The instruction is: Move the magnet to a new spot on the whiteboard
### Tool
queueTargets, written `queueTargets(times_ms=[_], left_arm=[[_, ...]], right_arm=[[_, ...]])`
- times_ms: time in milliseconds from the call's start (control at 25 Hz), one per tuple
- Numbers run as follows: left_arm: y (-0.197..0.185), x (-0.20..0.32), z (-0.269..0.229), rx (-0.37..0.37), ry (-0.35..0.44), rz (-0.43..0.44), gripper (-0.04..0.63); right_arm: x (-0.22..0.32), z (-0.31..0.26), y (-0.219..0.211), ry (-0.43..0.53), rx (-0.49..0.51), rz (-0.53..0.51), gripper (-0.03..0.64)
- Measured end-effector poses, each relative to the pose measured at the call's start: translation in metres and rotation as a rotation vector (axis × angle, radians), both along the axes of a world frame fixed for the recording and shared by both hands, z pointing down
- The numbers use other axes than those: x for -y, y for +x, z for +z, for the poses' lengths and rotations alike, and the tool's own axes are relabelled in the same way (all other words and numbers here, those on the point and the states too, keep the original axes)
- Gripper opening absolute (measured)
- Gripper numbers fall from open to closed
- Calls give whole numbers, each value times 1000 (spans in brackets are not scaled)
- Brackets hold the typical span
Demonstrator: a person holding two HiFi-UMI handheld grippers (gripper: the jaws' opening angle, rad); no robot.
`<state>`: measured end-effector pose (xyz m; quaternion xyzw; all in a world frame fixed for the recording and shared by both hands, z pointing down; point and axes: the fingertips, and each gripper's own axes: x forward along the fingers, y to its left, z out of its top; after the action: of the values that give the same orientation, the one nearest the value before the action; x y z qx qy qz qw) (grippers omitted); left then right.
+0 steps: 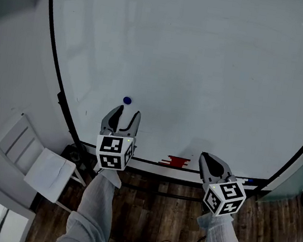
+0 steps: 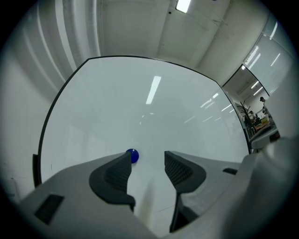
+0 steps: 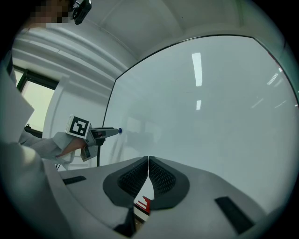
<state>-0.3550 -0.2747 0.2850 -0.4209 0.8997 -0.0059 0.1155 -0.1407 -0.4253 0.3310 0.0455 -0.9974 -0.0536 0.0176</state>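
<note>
The magnet (image 1: 127, 100) is a small round blue disc stuck flat on the whiteboard (image 1: 204, 69), in the lower left part of the board in the head view, its face turned out from the surface (being round, it gives no long axis to read). Just below it there is the left gripper (image 1: 126, 112), whose jaws stand apart with nothing between the pads. In the left gripper view the magnet (image 2: 132, 155) sits left of centre and low in the frame, peeking past the tip of the left-hand jaw, off to the side of the gap of the left gripper (image 2: 147, 158). Whether the tip touches it cannot be told. Ceiling lights reflect as bright bars on the whiteboard (image 2: 140, 107). The right gripper (image 1: 203, 156) is lower right of centre in the head view, well apart from the magnet, its jaws closed tip to tip on nothing. In the right gripper view, the right gripper (image 3: 148, 161) has a red object (image 3: 144, 204) with pale stripes showing through the slit below its pads. The same red object (image 1: 175, 161) lies on the board's bottom ledge, any print on it too small to read. The only legible marks are the black-and-white square markers on the grippers' cubes. A white chair (image 1: 39, 157) stands at lower left on the wooden floor (image 1: 143, 212)
</note>
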Motion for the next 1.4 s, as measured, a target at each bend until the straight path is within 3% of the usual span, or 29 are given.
queueTargets(times_ms=[400,840,1400], left_arm=[[33,7,7,-21,-22,88,216],[95,26,26,-31,-93,259,216],[158,31,87,-123,-128,387,216]], right_arm=[[-6,3,22,5,4,22,28],[-7,14,52,-18,11,65,29],[-3,40,102,-54,6,142,29]])
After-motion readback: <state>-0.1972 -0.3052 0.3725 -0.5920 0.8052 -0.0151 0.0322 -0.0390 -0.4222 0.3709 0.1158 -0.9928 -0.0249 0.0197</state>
